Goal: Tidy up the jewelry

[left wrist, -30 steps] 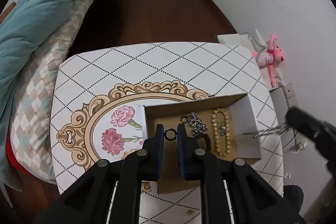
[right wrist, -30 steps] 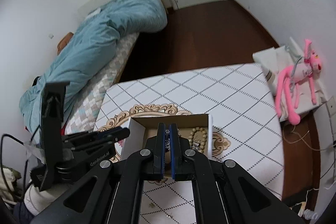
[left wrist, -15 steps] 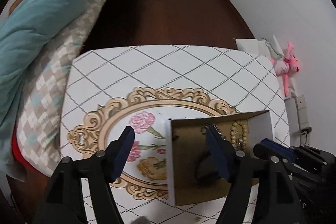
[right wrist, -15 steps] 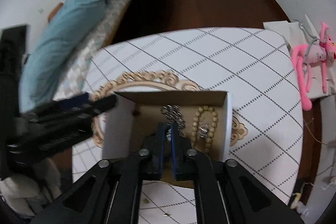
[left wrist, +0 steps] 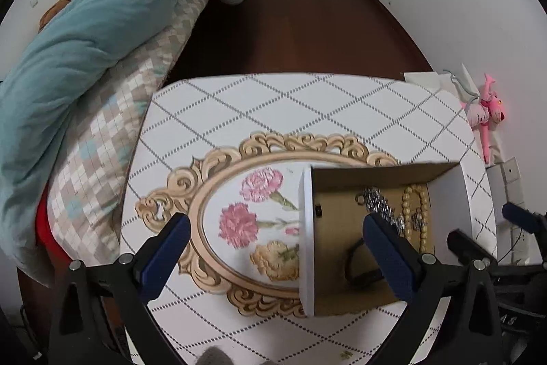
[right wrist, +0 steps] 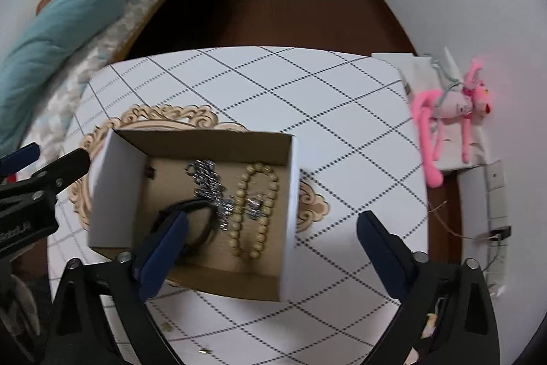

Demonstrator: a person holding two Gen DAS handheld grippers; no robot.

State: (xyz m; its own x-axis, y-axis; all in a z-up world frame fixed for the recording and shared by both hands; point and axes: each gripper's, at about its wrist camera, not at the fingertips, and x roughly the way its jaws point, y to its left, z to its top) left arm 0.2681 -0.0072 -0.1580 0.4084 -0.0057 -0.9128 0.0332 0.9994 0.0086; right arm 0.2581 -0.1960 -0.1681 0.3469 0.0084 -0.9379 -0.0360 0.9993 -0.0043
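An open cardboard box with white outer walls [right wrist: 116, 180] [left wrist: 306, 228] sits on the patterned table. Inside lie a silver chain [right wrist: 208, 190] [left wrist: 379, 204], a beige bead bracelet [right wrist: 253, 211] [left wrist: 415, 214] and a black ring-shaped band [right wrist: 195, 221] [left wrist: 355, 265]. My left gripper [left wrist: 277, 248] is open and empty, its jaws astride the box's left wall. My right gripper [right wrist: 273, 248] is open and empty above the box's near right part. The left gripper also shows at the left of the right wrist view [right wrist: 44, 173].
The white table [right wrist: 273, 84] has a diamond grid and a gold floral frame print [left wrist: 239, 194]. A bed with a teal duvet [left wrist: 85, 33] stands to the left. A pink plush toy [right wrist: 451, 115] lies on a white box to the right. Dark wood floor lies beyond.
Both grippers have opened wide. The black band that the left held and the silver chain that the right held now lie in the box. Both grippers have drawn back.
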